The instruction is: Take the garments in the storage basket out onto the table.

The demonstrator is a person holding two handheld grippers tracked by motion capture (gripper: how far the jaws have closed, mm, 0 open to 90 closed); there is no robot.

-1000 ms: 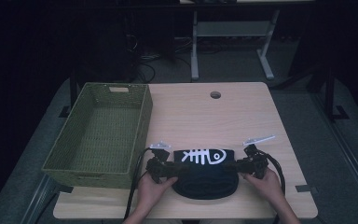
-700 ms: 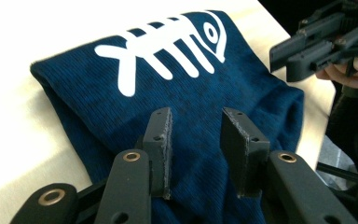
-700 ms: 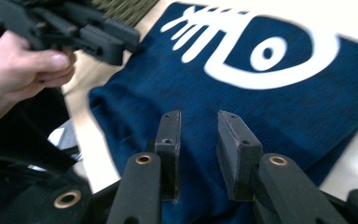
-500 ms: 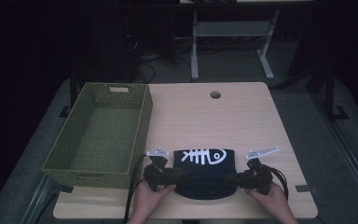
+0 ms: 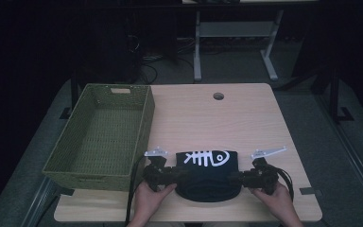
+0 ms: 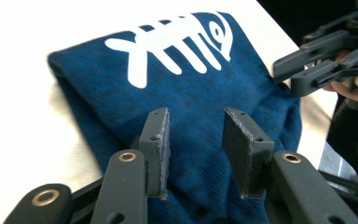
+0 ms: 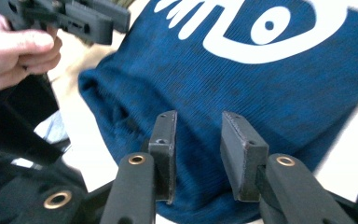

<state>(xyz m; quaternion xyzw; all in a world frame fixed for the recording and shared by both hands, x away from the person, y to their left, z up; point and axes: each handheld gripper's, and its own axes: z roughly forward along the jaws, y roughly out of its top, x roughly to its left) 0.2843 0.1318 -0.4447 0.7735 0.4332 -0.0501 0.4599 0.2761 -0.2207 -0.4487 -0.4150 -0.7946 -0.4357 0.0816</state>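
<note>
Far left on the table (image 5: 250,118) — a green woven basket (image 5: 101,135), its long side running near to far, right wall just beside the left gripper's grey plate. Next, at the near edge, the left hand (image 5: 147,201) holds the left gripper (image 5: 182,174), which points right toward the folded dark blue shirt (image 5: 209,177). In the left gripper view its jaws have just been opening; the pads (image 6: 157,149) stand apart with the blue cloth (image 6: 200,116) seen in the gap, not pinched — open, not gripping. The shirt lies flat at the near middle of the table, between the two grippers, a white fish-skeleton print (image 5: 205,158) on its far half; the near edge bulges in a rounded fold. To the right, the right gripper (image 5: 234,177) points left at the shirt's right edge, held by the right hand (image 5: 276,201). In the right gripper view its jaws have also just been opening — pads (image 7: 240,151) parted over the cloth (image 7: 261,93), nothing clamped. Far middle of the table, a small round hole (image 5: 218,96).
</note>
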